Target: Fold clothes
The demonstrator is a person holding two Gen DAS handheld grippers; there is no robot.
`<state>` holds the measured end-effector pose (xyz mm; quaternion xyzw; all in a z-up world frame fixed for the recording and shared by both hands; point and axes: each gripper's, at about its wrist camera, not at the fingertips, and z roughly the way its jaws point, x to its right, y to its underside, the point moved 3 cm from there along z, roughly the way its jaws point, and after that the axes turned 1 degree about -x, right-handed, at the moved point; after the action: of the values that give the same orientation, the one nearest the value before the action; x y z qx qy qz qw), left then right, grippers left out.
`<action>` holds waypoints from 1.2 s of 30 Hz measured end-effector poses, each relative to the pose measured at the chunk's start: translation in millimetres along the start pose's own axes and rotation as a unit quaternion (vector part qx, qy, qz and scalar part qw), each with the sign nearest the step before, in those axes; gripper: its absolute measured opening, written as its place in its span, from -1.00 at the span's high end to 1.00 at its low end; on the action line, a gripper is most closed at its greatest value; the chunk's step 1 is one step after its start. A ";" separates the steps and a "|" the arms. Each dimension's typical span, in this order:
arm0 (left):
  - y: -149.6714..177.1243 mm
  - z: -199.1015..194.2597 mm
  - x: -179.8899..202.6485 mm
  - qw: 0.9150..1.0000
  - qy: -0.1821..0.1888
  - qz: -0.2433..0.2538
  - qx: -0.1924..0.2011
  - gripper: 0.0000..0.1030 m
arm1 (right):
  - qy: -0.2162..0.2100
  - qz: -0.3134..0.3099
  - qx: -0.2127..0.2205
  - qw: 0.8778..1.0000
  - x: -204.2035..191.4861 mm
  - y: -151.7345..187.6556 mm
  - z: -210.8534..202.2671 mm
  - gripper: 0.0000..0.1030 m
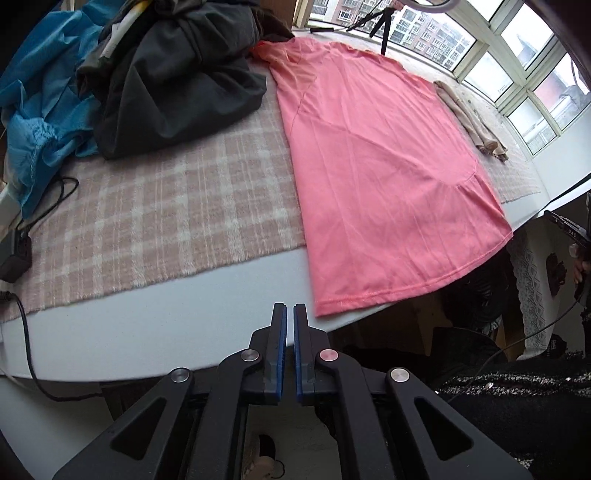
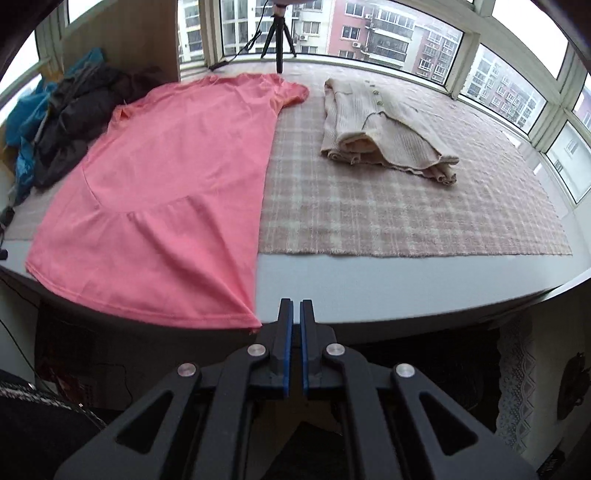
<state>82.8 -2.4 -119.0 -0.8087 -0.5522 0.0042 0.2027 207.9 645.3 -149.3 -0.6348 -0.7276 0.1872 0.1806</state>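
A pink short-sleeved garment (image 1: 380, 162) (image 2: 162, 192) lies flat on the checked blanket, its hem hanging slightly over the table's front edge. My left gripper (image 1: 290, 308) hovers just left of the hem's left corner, shut with nothing between its blue pads. My right gripper (image 2: 296, 304) sits just right of the hem's right corner, also shut and holding nothing. A folded cream knitted cardigan (image 2: 384, 129) (image 1: 469, 114) rests on the blanket to the right of the pink garment.
A heap of dark clothes (image 1: 173, 74) and blue fabric (image 1: 40, 110) lies at the back left. The checked blanket (image 2: 406, 214) covers the white table (image 1: 166, 325). Black cables (image 1: 26, 325) trail at the left edge. A tripod (image 2: 279, 33) stands by the windows.
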 end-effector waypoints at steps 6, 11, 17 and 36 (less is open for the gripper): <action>-101.7 -34.0 29.8 0.994 -0.003 0.047 0.095 0.96 | -0.047 0.036 0.099 0.993 29.2 -105.1 -55.9 0.71; -181.8 -25.0 66.4 0.989 -0.011 0.074 0.127 0.94 | -0.059 0.015 0.167 0.984 41.3 -192.6 -62.6 0.67; -250.5 44.4 162.3 0.990 0.013 0.099 0.102 0.91 | -0.113 0.012 0.114 0.987 59.5 -269.6 51.3 0.53; -372.7 275.0 329.4 0.987 0.025 0.149 -0.047 0.66 | -0.248 -0.049 -0.057 0.966 29.3 -360.7 317.7 0.64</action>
<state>-184.2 496.1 -176.0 -0.8905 -0.4196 -0.0121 0.1755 -263.6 615.9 -242.3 -0.5414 -0.7894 0.2875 -0.0332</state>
